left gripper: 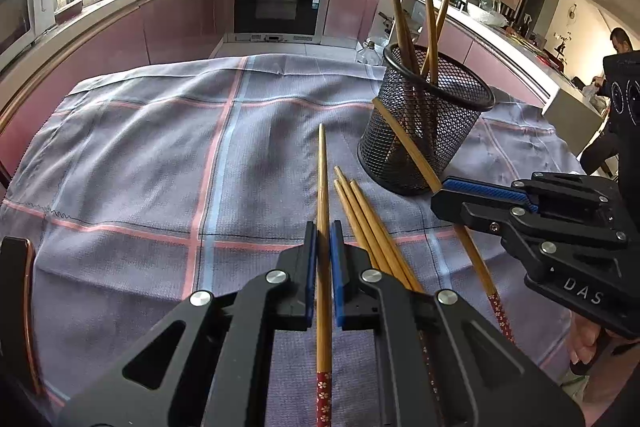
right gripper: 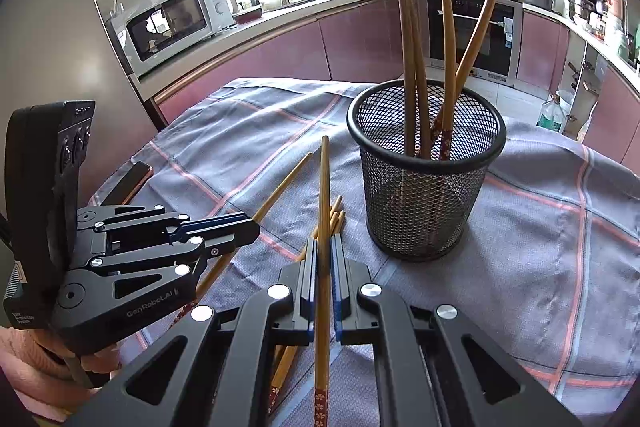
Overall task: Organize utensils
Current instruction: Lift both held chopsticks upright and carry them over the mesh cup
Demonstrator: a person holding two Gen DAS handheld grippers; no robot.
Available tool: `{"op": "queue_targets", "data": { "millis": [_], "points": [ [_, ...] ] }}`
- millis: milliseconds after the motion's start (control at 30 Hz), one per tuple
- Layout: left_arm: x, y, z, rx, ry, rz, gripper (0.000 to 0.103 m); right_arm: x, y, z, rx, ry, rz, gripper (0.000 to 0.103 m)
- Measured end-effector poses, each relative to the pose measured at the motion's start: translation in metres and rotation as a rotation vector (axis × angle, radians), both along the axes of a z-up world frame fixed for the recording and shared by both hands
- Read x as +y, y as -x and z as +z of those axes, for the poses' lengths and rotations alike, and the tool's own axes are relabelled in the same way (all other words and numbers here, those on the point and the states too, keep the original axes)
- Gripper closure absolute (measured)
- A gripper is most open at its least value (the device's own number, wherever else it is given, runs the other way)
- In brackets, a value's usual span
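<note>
A black mesh cup (left gripper: 424, 131) (right gripper: 424, 171) stands on the checked cloth and holds several wooden chopsticks (left gripper: 400, 7) (right gripper: 412, 47). My left gripper (left gripper: 324, 239) is shut on one chopstick (left gripper: 323, 195) with a red flowered end, just above the cloth. My right gripper (right gripper: 325, 251) is shut on another chopstick (right gripper: 323, 195), left of the cup; it shows in the left wrist view (left gripper: 444, 191) holding its chopstick (left gripper: 404, 143) against the cup's side. Three loose chopsticks (left gripper: 368, 227) (right gripper: 334, 217) lie on the cloth between the grippers.
The grey cloth with pink and blue lines (left gripper: 160, 167) (right gripper: 540, 227) covers the table. Kitchen counters, an oven (left gripper: 280, 3) and a microwave (right gripper: 172, 23) stand behind. A person (left gripper: 620, 43) stands at the far right.
</note>
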State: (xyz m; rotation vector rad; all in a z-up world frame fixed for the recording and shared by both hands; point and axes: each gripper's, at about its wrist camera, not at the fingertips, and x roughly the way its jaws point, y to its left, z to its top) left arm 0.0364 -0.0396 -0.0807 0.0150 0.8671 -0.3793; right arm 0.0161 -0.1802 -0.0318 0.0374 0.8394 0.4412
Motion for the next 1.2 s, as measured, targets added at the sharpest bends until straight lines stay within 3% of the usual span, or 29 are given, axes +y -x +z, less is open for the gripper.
{"op": "queue_targets", "data": {
  "millis": [1200],
  "points": [
    [-0.003, 0.002, 0.012, -0.055, -0.032, 0.027, 0.096, -0.001, -0.001, 0.008, -0.026, -0.028, 0.023, 0.098]
  ]
}}
